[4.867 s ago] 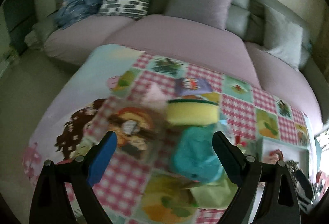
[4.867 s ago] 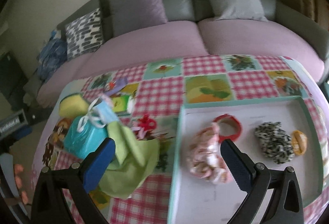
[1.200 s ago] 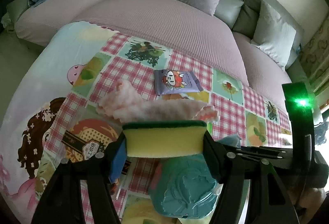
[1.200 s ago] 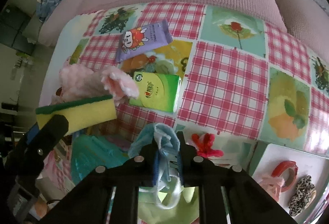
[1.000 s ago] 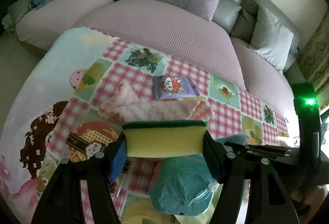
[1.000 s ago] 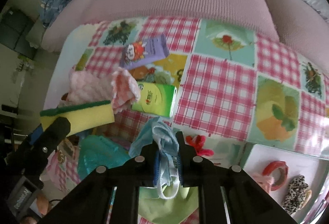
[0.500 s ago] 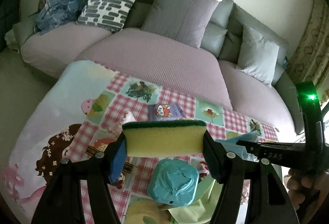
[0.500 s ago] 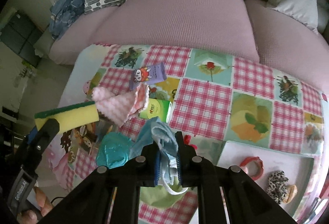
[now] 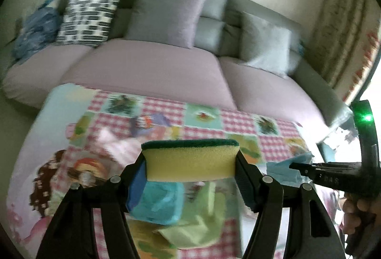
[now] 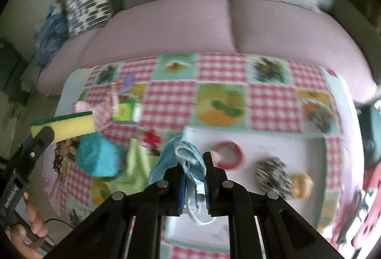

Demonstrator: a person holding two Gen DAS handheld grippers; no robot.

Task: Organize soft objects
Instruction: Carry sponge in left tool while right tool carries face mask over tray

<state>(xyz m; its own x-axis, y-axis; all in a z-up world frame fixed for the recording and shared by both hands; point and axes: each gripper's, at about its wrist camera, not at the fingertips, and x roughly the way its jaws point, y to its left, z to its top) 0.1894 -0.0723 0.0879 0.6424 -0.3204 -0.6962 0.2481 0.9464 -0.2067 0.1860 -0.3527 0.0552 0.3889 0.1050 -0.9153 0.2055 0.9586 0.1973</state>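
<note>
My left gripper (image 9: 190, 161) is shut on a yellow sponge with a green scouring top (image 9: 190, 159), held in the air above the table; from the right wrist view the sponge (image 10: 64, 124) shows at the left. My right gripper (image 10: 194, 163) is shut on a light blue face mask (image 10: 188, 159), its white ear loop hanging below, over the left edge of the white tray (image 10: 273, 140). On the patterned tablecloth lie a teal pouch (image 10: 97, 159), a light green cloth (image 10: 133, 171), a pink cloth (image 10: 100, 111) and a red hair tie (image 10: 152, 136).
The tray holds a red ring (image 10: 228, 155), a leopard-print scrunchie (image 10: 273, 174) and an orange scrunchie (image 10: 301, 185). A green tissue pack (image 10: 126, 112) and a purple packet (image 10: 127, 81) lie on the table. A pink sofa (image 9: 147, 68) with cushions stands behind the table.
Both grippers have risen and swung to the right with their loads. The mask now hangs over the tray's left edge; the sponge sits higher above the teal pouch.
</note>
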